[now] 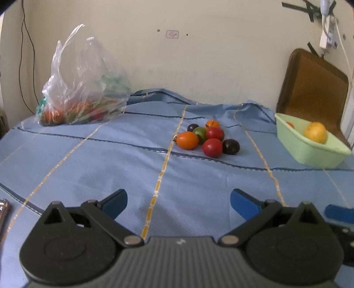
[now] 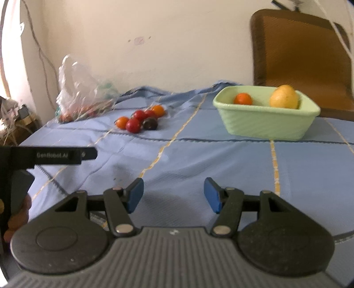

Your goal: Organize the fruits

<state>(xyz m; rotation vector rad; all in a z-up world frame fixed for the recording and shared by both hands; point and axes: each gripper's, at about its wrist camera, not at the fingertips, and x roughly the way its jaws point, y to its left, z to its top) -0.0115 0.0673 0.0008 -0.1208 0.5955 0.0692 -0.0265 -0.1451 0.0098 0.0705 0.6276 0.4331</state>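
A light blue woven tablecloth (image 1: pixel 93 159) with thin yellow and dark blue stripes covers the table, bunching into folds along the far edge against a cream plaster wall (image 1: pixel 210 55). A brown rounded chair back (image 2: pixel 303 55) stands behind the table on the right. A thin dark cable (image 1: pixel 27 55) hangs down the wall at the far left. At the upper right of the left wrist view, a white plug adapter (image 1: pixel 327 35) with white cords is fixed to the wall beside strips of black tape (image 1: pixel 309 10).

bag (image 1: pixel 81 88) far left | fruit pile (image 1: pixel 206 138) centre on cloth (image 1: pixel 110 159) | basin (image 2: pixel 265 119) right, holding two fruits
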